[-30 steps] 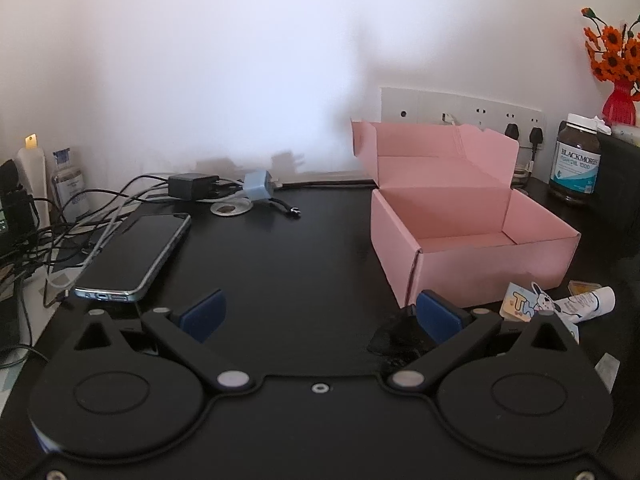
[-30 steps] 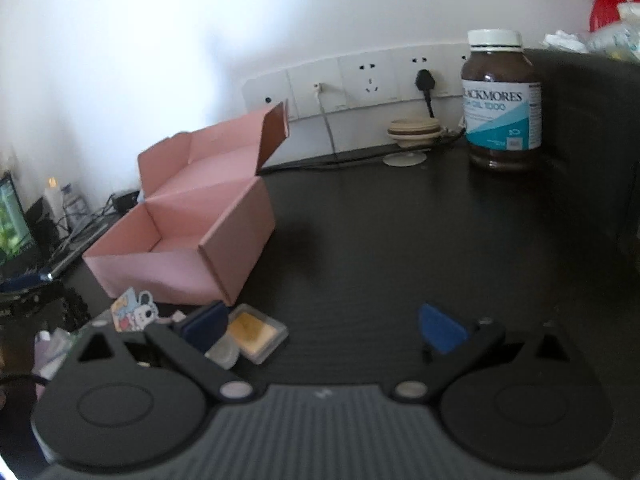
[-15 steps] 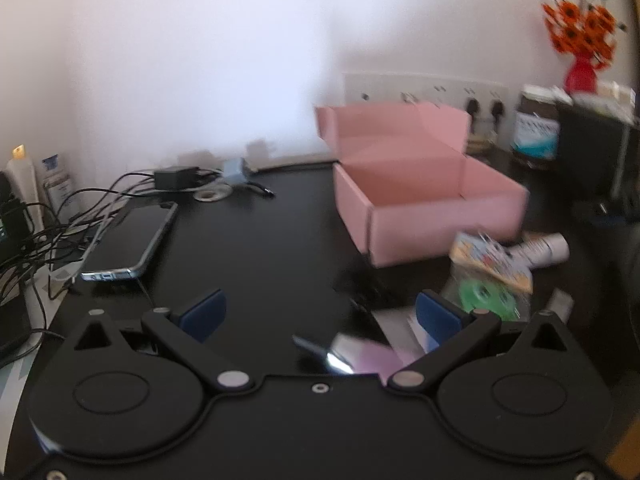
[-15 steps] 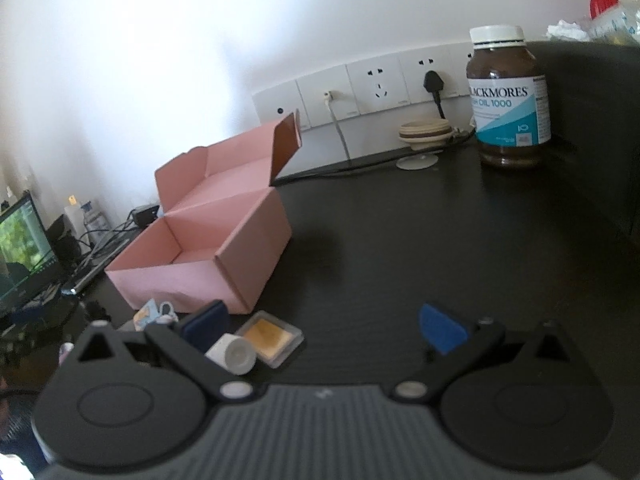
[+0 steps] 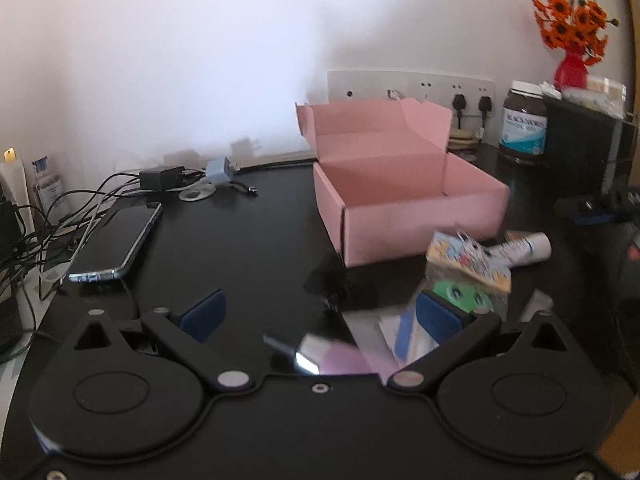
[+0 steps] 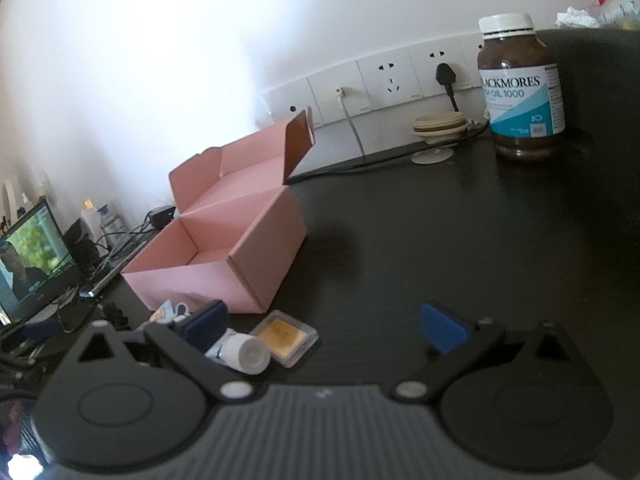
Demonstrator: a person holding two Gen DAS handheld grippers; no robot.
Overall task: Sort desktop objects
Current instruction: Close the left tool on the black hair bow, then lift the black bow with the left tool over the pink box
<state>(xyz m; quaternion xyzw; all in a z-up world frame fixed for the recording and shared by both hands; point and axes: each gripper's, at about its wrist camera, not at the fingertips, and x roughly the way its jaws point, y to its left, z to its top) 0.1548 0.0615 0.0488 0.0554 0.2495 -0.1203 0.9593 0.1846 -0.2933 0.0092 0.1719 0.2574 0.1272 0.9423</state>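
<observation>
1. Hovering low over the black desk (image 5: 248, 248), the left claw (image 5: 320, 316) has its blue pads spread wide with nothing between them.
2. The right claw (image 6: 326, 326) is equally wide apart and holds nothing; bare desk lies between its pads.
3. The pink box (image 5: 404, 208) stands open on the desk, its lid tilted up toward the wall sockets; what can be seen of its inside is bare.
4. In front of the box lie a cartoon-printed packet (image 5: 468, 260), a green item in clear wrap (image 5: 460, 296) just beside the left claw's right pad, and a white tube (image 6: 242, 354).
5. A small clear case with an amber inside (image 6: 286, 336) sits touching the tube's cap.
6. Blurred pink and white flat items (image 5: 360, 354) lie under the left claw; what they are I cannot tell.
7. A phone (image 5: 116, 240) lies left among cables; a brown supplement bottle (image 6: 520, 88) stands by the wall.
</observation>
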